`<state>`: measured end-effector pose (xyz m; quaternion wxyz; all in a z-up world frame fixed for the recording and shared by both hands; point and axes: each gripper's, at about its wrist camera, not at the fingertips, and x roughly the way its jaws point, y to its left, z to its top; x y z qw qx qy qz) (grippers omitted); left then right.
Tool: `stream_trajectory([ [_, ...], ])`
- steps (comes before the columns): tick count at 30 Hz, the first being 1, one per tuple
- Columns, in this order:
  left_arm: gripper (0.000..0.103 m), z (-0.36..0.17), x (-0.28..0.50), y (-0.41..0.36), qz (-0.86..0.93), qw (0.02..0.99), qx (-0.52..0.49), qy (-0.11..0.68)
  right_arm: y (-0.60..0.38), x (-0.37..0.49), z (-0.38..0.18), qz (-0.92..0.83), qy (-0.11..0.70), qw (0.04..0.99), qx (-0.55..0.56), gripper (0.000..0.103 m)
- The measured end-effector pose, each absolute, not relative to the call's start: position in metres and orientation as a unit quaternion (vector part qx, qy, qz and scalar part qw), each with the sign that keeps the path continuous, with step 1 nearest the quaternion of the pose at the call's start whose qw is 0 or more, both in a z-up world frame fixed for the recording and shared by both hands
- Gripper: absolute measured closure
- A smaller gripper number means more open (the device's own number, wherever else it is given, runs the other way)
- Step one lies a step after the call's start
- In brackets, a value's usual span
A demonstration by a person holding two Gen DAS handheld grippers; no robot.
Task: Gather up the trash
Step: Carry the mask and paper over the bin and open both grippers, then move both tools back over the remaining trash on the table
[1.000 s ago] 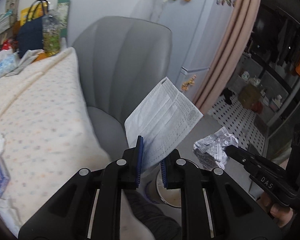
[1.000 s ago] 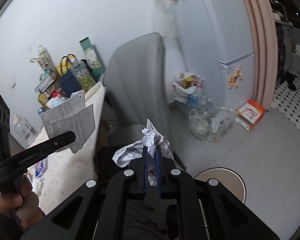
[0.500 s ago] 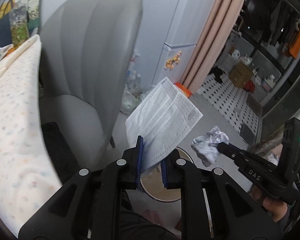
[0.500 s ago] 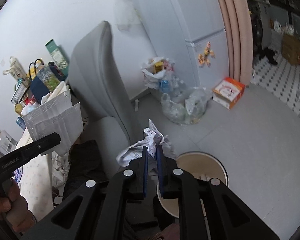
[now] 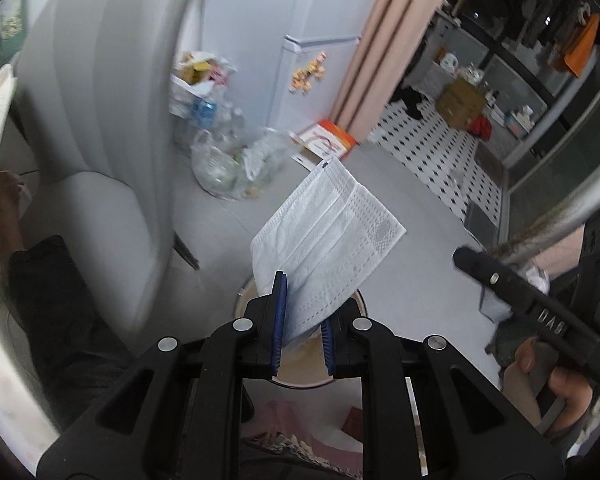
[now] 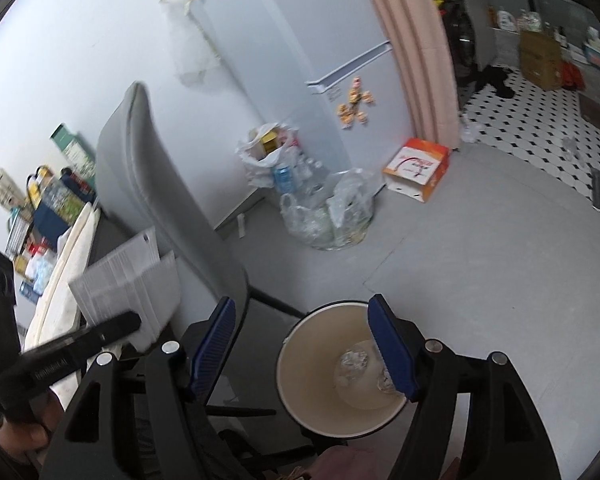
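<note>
Trash bin [image 6: 300, 364] on the grey floor is the thing to orient by here, a round cream-coloured bucket with a dark rim, sitting just beside the leg of the grey chair [image 6: 156, 184].

Right gripper [image 6: 306, 354] hangs right above the bin, pointing down into it, and its blue-padded jaws are spreading wide at this moment with nothing between them. Through the gap you look straight into the bucket. Crumpled paper [image 6: 354, 360] lies on the bottom of the bin, partly hidden behind the right-hand finger, and it looks pale and a bit blurry so I can't say more about it.

Left gripper [image 5: 302, 320] is nearly closed and clamped on a white face mask [image 5: 324, 236]. It pinches the mask by its lower edge, so the pleated sheet sticks up and away from the pads, tilted to the right. The mask is up in the air, above and slightly to the chair side of the bin, and the bin's rim [image 5: 242, 300] peeks out just under the fingers.

Farther from the bin, against the white fridge [image 6: 340, 40], there's a clear bag of plastic bottles [image 6: 328, 216] and an orange-and-white box [image 6: 418, 168].
</note>
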<state>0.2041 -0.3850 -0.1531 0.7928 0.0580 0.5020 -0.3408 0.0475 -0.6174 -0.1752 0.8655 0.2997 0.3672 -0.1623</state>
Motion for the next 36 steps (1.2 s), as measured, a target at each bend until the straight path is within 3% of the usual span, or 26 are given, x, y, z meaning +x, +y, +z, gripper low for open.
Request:
stream_trajectory([
  [3,0.086,-0.162,0.199,-0.402,-0.361,0.772,0.064,0.519,-0.629,0.038,-0.176,-0.187,0.362,0.861,0.303,0.028],
  [4,0.078,-0.165,0.196,-0.409,-0.372,0.762,0.069,0.525,-0.633,0.035,-0.176,-0.195,0.361,0.86,0.304,0.028],
  [5,0.05,-0.168,0.193,-0.414,-0.383,0.752,0.073,0.531,-0.635,0.034,-0.176,-0.199,0.36,0.859,0.304,0.028],
  [7,0.024,-0.165,0.187,-0.415,-0.388,0.759,0.071,0.518,-0.637,0.033,-0.175,-0.204,0.357,0.859,0.303,0.028],
  [15,0.012,-0.14,0.198,-0.385,-0.353,0.791,0.038,0.498,-0.623,0.04,-0.163,-0.193,0.351,0.868,0.295,0.023],
  [19,0.006,-0.12,0.202,-0.353,-0.335,0.815,0.015,0.472,-0.606,0.047,-0.153,-0.177,0.347,0.879,0.277,0.013],
  [21,0.006,-0.108,0.204,-0.331,-0.322,0.831,-0.004,0.454,-0.592,0.053,-0.145,-0.17,0.339,0.887,0.264,0.007],
  [36,0.006,-0.04,0.193,-0.198,-0.22,0.907,-0.083,0.349,-0.484,0.091,-0.091,-0.099,0.309,0.923,0.204,0.007],
])
